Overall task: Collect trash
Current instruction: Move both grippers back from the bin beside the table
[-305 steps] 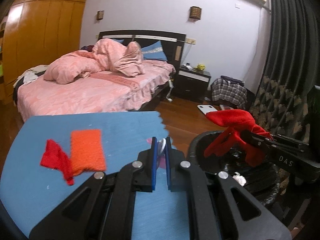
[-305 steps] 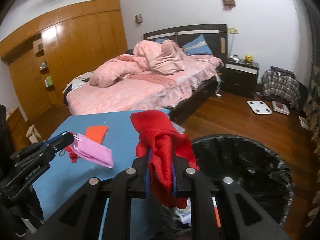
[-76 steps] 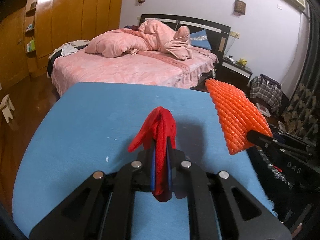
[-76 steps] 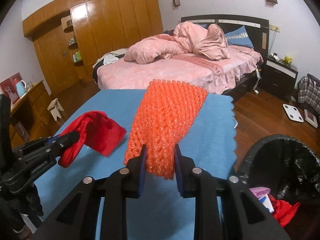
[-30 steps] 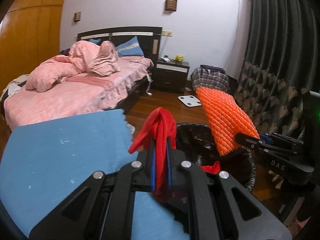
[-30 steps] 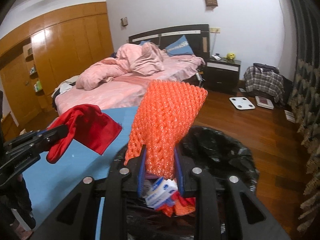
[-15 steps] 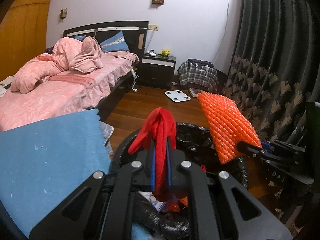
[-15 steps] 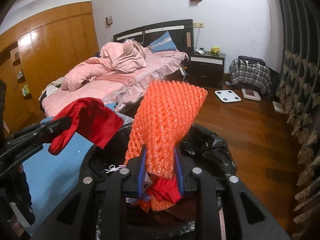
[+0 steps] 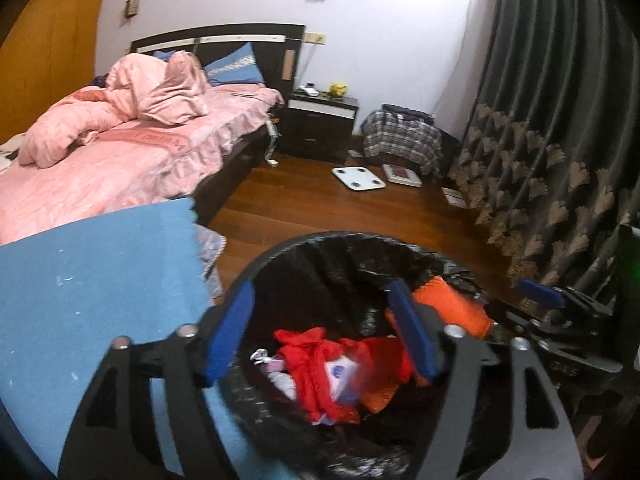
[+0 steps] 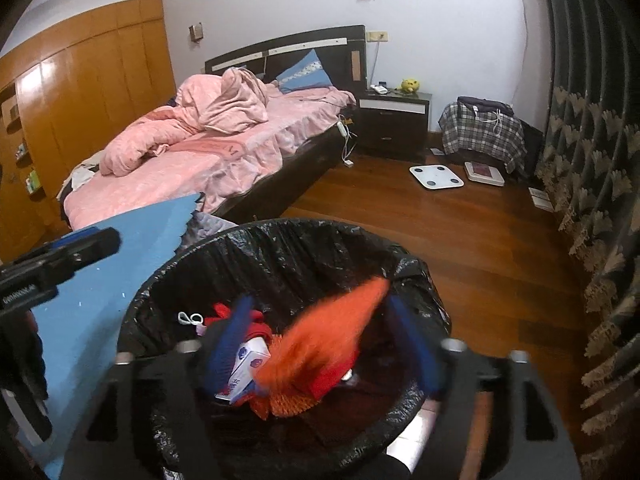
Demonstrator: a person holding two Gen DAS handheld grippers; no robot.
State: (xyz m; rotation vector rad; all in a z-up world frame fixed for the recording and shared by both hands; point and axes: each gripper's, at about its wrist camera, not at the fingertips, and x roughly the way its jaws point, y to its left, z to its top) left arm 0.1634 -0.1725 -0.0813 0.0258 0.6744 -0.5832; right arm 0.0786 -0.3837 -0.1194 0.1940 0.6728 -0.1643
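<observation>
A black-lined trash bin [image 9: 344, 248] [image 10: 280, 240] stands on the floor beside the blue table [image 9: 100, 276]. My left gripper [image 9: 320, 332] is open above the bin, with the red cloth [image 9: 316, 364] lying inside among other trash. My right gripper [image 10: 320, 344] is open above the bin too, and the orange foam net [image 10: 328, 332] is blurred, dropping between its fingers. The net also shows in the left wrist view [image 9: 448, 308]. A white box [image 10: 248, 364] lies in the bin.
A pink bed [image 10: 208, 148] stands beyond the table. A dark nightstand [image 10: 396, 120], a plaid-covered item [image 10: 480, 128] and a white scale [image 10: 436, 176] sit on the wood floor. Dark curtains [image 9: 560, 120] hang at right.
Both grippers have opened over the bin. The red cloth has fallen from the left gripper into the bin, and the orange net is falling from the right gripper.
</observation>
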